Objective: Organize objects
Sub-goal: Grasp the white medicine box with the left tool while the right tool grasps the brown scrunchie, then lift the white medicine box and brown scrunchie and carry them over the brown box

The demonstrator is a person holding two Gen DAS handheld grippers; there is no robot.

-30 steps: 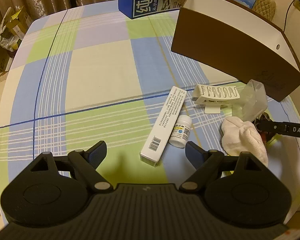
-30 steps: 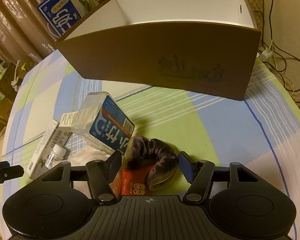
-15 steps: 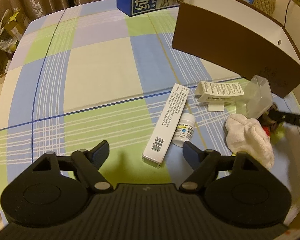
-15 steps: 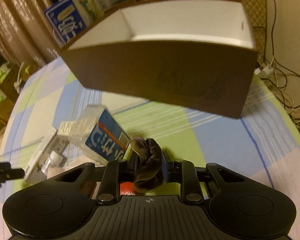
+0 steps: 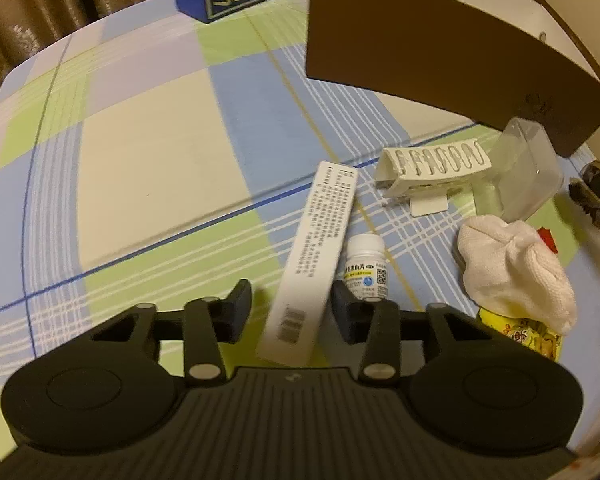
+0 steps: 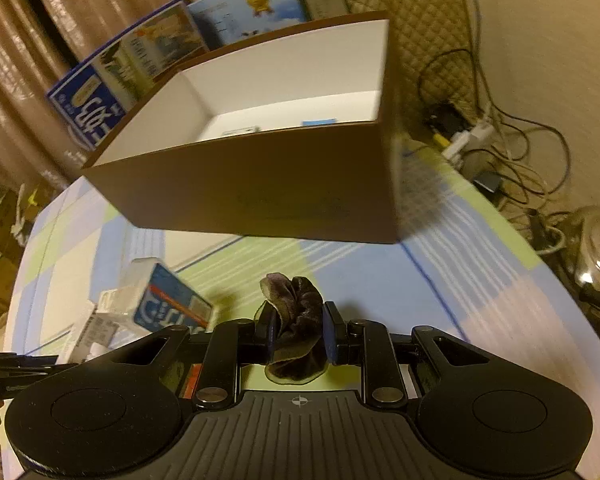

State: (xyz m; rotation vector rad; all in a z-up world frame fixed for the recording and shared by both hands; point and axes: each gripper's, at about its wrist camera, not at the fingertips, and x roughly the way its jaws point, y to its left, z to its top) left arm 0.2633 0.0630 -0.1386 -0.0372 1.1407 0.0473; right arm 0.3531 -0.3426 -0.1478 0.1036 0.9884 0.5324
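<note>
Right gripper (image 6: 298, 334): fingers pressed in on a dark velvet scrunchie (image 6: 296, 330), which bulges above and below the pads and is held clear of the counter (image 6: 380, 272). Left gripper (image 5: 287, 308): fingers spread, one on either side of the near end of a long white carton (image 5: 314, 264); no contact can be confirmed, as that end is blurred. Just beside the carton's right edge lies a small white pill bottle (image 5: 365, 266), close to the left gripper's right-hand finger. Further out in the left view sit a white slotted plastic holder (image 5: 432, 166), a clear plastic case (image 5: 524, 168), a balled white cloth (image 5: 514, 270) and a yellow packet (image 5: 528, 334) partly under the cloth. Ahead of the right gripper stands the brown storage box (image 6: 260, 196), open-topped with a white interior; a couple of small items appear to lie on its floor, not identifiable. Blue printed cartons (image 6: 100, 96) stand behind it. Assessment: the scrunchie is in hand and bound for the box. Risks: the grip is on soft, compressible fabric, so it may slip or snag on a pad at release; a low approach could strike the box's near wall and shift it. On the left, closing on the carton may knock or trap the adjacent bottle, which would roll.
</note>
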